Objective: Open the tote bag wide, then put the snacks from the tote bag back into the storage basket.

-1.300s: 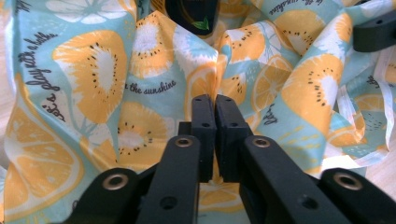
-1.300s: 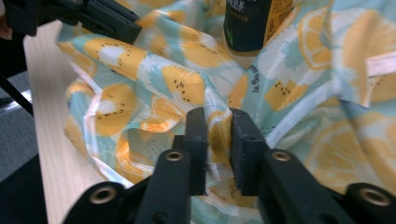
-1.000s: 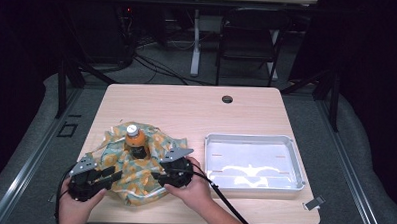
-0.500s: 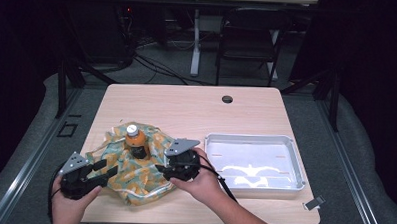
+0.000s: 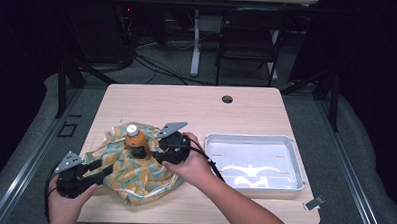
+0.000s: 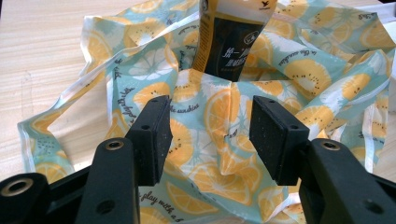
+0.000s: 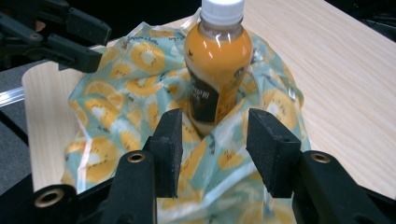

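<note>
On the surface (image 5: 246, 113): bottle (image 5: 135, 140) upright mid-cloth (image 5: 134, 175), wrapping barely begun; left gripper (image 6: 209, 135) jaws wide, right gripper (image 7: 214, 149) jaws closing, both empty.

An orange juice bottle with a white cap and dark label (image 5: 135, 142) stands upright at the far edge of a crumpled teal plastic bag printed with orange slices (image 5: 134, 172), whose folds bunch against the bottle's base.
</note>
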